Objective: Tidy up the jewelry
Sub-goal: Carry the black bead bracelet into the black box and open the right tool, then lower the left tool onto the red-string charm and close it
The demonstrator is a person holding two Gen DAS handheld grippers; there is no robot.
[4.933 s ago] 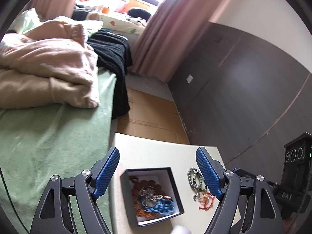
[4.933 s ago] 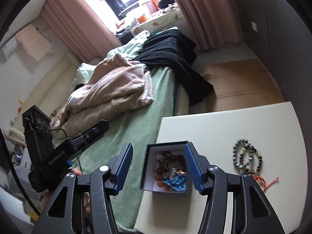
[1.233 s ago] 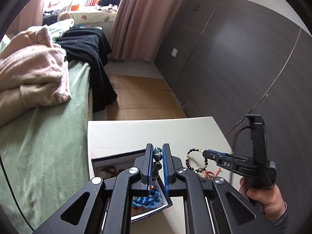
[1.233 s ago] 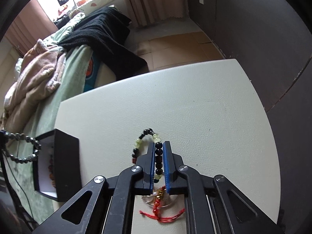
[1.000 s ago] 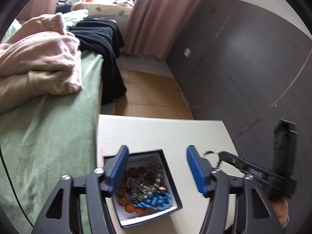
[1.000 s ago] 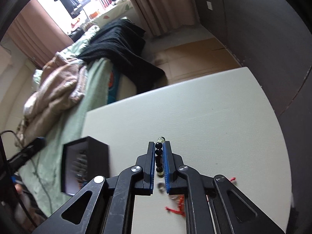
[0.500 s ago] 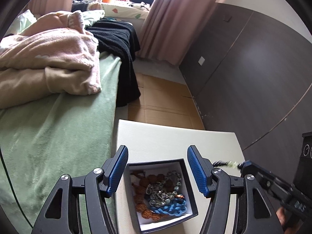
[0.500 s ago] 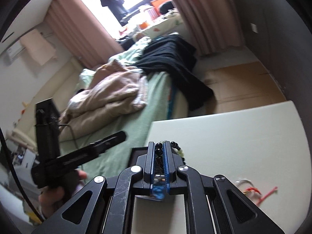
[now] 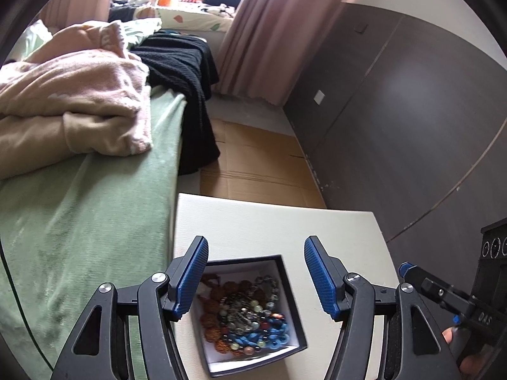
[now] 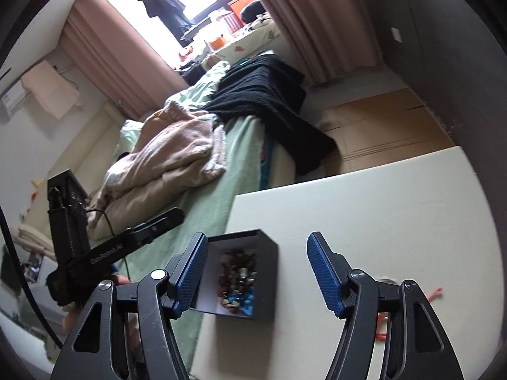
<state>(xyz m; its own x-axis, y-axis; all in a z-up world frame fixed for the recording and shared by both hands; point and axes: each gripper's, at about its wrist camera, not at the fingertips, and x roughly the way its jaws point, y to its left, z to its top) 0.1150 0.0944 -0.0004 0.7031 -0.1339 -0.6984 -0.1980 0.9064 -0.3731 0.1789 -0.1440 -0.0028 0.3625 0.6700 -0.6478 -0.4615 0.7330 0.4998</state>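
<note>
Bracelet dropped: we now hold both tongs wide and empty over the box (image 9: 286,280).

Right tongs (image 10: 257,270), clamped on beads a moment ago, have let go; left tongs (image 9: 256,274) gape too. Beads (image 9: 250,321) fill the box; a red cord (image 10: 435,292) remains at 4 o'clock on the table (image 10: 380,209). Bed (image 9: 95,196) at 10.
</note>
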